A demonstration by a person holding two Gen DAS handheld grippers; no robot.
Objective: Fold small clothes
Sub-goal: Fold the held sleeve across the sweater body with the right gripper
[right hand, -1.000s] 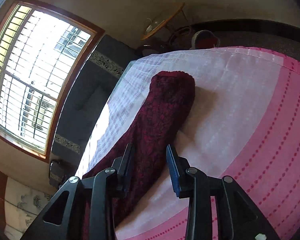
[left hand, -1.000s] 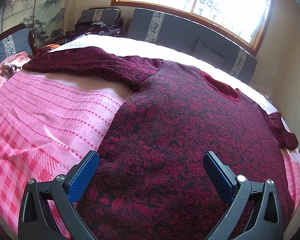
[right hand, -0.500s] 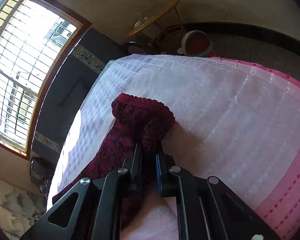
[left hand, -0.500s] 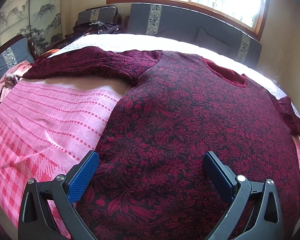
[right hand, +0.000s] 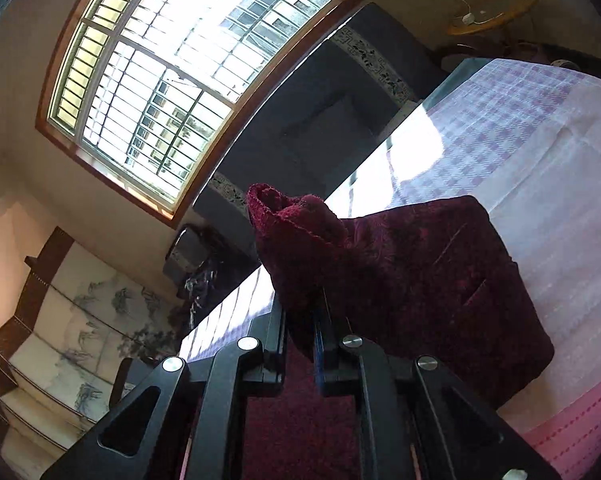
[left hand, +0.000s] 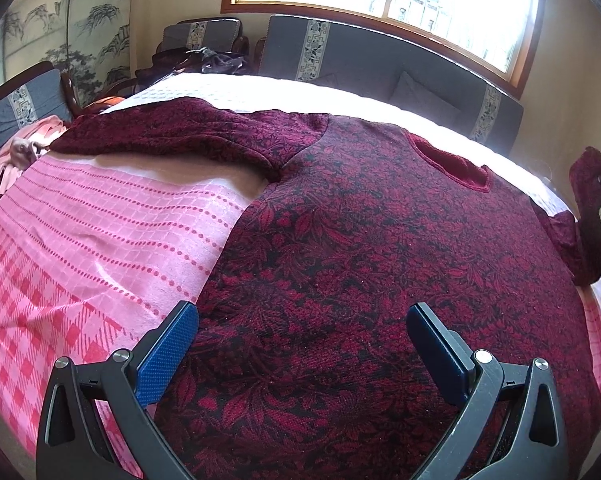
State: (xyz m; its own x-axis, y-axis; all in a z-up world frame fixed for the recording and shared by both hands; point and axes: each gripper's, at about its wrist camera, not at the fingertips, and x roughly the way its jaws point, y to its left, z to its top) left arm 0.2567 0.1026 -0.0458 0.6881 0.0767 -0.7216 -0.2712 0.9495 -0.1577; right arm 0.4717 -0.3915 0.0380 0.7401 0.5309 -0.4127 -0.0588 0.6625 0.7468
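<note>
Since a second ago, my right gripper (right hand: pixel 300 316) has clamped shut on the cuff of the sweater's right sleeve (right hand: pixel 400 280) and lifted it off the pink bedspread (left hand: pixel 100 248), starting to carry it inward. My left gripper (left hand: pixel 300 344) hovers with jaws wide apart and empty above the hem of the dark red sweater (left hand: pixel 380 260), which lies flat, front up. Folding has barely begun, I judge: the other sleeve (left hand: pixel 172 132) still lies stretched out, and the body is unfolded.

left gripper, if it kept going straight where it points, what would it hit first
Probably the sweater: the open left gripper points down at its body, spread on the bed, with nothing between.
</note>
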